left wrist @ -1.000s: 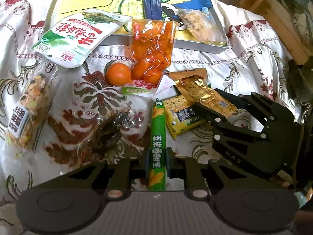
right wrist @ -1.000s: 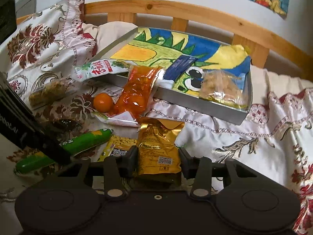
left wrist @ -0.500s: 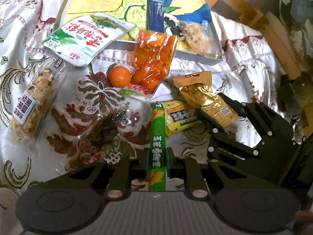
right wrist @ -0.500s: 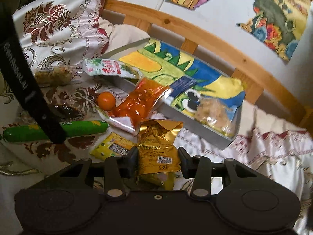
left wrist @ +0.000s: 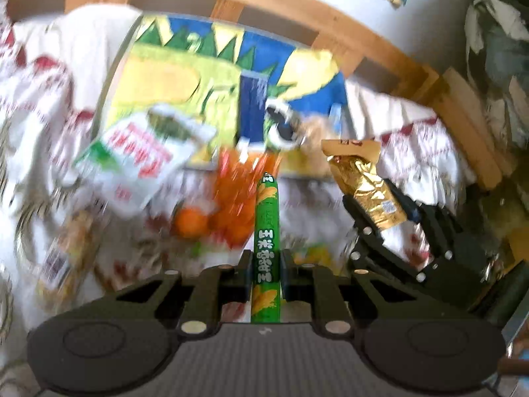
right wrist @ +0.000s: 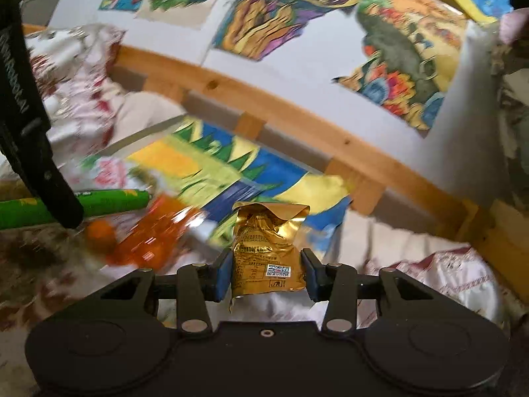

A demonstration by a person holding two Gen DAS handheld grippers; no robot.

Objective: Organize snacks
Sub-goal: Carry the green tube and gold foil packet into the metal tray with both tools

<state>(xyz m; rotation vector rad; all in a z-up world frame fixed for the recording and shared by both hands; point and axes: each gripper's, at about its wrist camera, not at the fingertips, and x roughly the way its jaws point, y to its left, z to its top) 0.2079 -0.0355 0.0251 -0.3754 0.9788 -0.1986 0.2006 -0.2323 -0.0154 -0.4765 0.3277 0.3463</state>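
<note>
My left gripper (left wrist: 265,273) is shut on a green sausage stick (left wrist: 266,231), which points away from me above the patterned bedspread. My right gripper (right wrist: 267,273) is shut on a gold foil snack packet (right wrist: 264,251), held upright in the air. The same packet (left wrist: 365,187) and the right gripper show at the right of the left wrist view. Beyond both lies a shallow box (left wrist: 185,79) with a bright dinosaur picture, holding a dark blue packet (left wrist: 253,99) and a clear bag of pale snacks (left wrist: 314,129). The green stick (right wrist: 109,200) crosses the left of the right wrist view.
On the bedspread lie a white and green pouch (left wrist: 142,155), an orange-filled clear bag (left wrist: 238,192), a small orange (left wrist: 190,223) and a clear bag of mixed snacks (left wrist: 62,254). A wooden rail (right wrist: 297,125) runs behind the box. Colourful pictures (right wrist: 396,49) hang on the wall.
Both grippers have lifted off the bedspread with their snacks and tilted upward. The box, the rail and the wall have come further into view.
</note>
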